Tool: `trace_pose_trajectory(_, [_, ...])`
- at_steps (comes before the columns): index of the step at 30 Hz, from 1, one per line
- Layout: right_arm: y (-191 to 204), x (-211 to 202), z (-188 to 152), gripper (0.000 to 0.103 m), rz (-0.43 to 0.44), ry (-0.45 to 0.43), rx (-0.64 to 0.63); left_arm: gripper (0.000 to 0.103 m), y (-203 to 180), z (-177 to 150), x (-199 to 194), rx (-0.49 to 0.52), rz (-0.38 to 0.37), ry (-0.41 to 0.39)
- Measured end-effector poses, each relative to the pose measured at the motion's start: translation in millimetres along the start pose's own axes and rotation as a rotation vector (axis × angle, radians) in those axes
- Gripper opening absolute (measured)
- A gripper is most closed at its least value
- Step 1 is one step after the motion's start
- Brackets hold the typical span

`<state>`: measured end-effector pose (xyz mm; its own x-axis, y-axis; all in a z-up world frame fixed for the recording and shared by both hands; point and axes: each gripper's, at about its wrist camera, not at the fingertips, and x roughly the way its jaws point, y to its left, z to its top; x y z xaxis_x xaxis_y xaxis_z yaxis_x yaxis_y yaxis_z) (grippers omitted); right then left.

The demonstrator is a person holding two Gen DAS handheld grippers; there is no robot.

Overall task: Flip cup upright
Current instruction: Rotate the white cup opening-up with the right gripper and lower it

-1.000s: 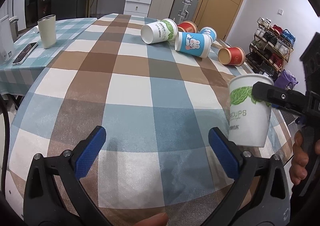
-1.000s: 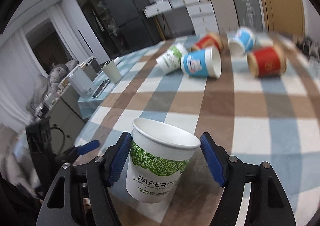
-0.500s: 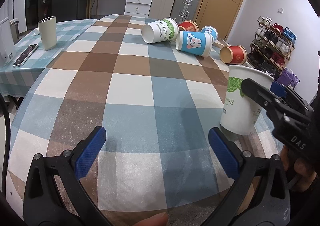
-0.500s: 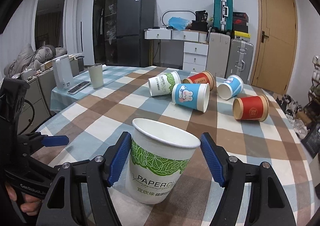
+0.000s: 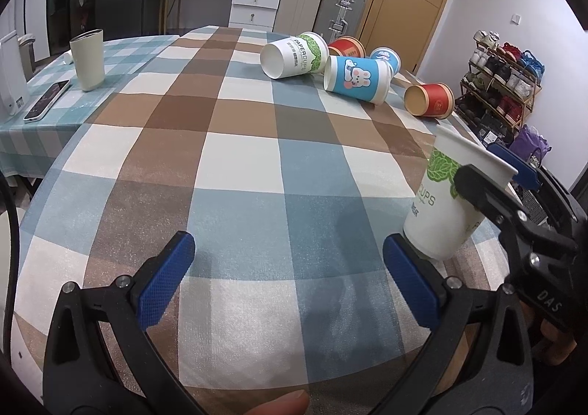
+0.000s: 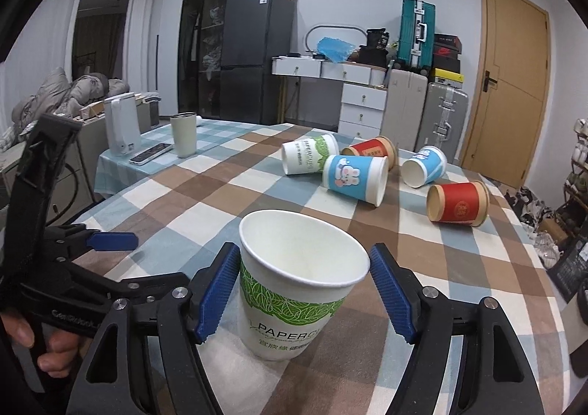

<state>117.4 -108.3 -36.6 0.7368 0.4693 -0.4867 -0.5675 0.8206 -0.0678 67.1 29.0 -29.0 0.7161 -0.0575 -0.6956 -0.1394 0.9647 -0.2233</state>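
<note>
Two blue fingers (image 6: 217,295) of the right gripper (image 6: 301,295) have parted from the paper cup (image 6: 299,282), set down upright on the bench (image 5: 239,158) since a second ago; left gripper (image 5: 290,279) gapes empty; five cups (image 6: 354,176) lie at 12 o'clock, unflipped.

left tongs (image 5: 290,282): spread wide, low | right tongs (image 6: 303,290): parted, level

White cup (image 6: 299,286) w/ green leaf band is standing on blue, brown & white checked tablecloth (image 5: 239,165), btw. blue pads (image 6: 217,295) of black gripper (image 6: 305,290).
</note>
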Motion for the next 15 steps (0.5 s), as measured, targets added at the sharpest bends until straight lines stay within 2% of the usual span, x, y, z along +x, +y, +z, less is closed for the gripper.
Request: trace_pose_trajectory(15, [14,-6,-9,0.076,0.067,0.003,-0.055,0.102,0,-5,-6,0.008,0.013,-0.018])
